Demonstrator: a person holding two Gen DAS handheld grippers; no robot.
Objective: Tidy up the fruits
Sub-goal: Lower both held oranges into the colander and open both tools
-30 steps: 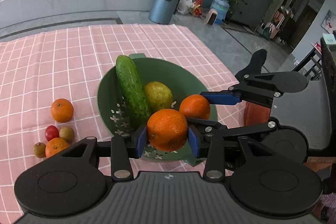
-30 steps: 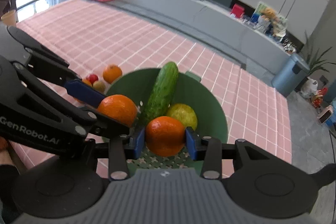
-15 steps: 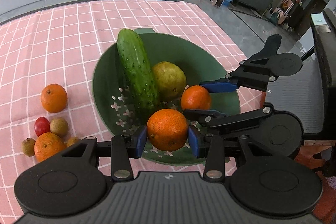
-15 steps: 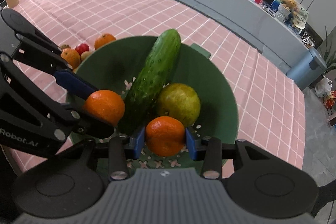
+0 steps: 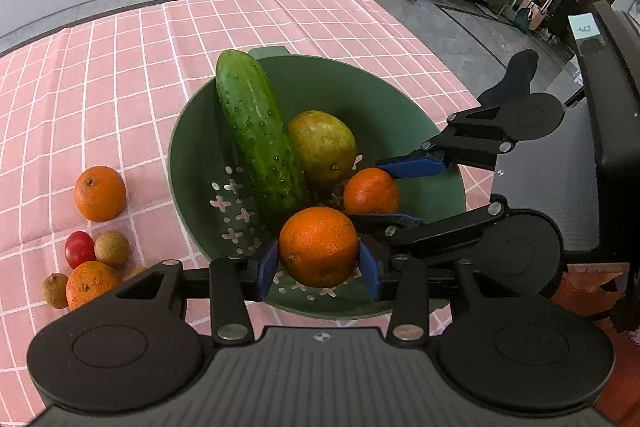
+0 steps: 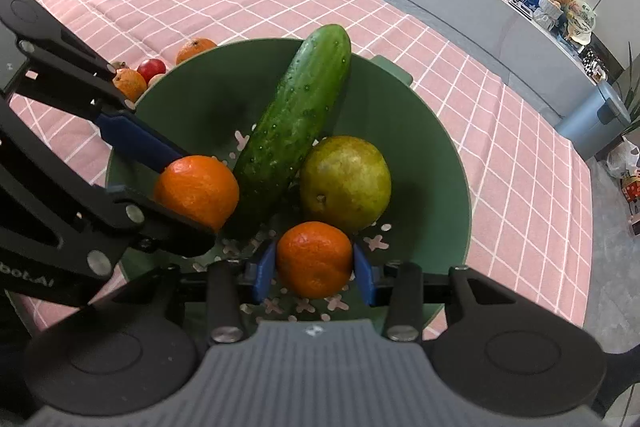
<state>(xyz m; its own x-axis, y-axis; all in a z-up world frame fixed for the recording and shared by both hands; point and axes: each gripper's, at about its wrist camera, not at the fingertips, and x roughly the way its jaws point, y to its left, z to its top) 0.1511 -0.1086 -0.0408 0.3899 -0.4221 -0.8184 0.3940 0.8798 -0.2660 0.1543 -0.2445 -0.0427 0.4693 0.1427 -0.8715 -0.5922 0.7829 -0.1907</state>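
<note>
Pink checked tablecloth (image 5: 120, 75) carries one perforated green plastic colander (image 5: 404, 107). Inside it: one long green cucumber (image 5: 256, 135) and one yellow-green round citrus (image 5: 322, 147). Left gripper (image 5: 319, 263) is clamped on a large orange (image 5: 318, 247) over the near rim; right gripper (image 6: 314, 269) is clamped on a smaller orange (image 6: 314, 259) over the colander. Left of the colander on the cloth: two oranges (image 5: 100, 193), one red cherry tomato (image 5: 79, 249), and at least two brown longans (image 5: 112, 248).

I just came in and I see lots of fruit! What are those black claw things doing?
A person is sorting fruit with two grippers. The left gripper holds an orange and the right gripper holds a smaller orange, both over the green bowl. A cucumber and a greenish fruit already lie inside. More small fruits wait on the pink cloth.
</note>
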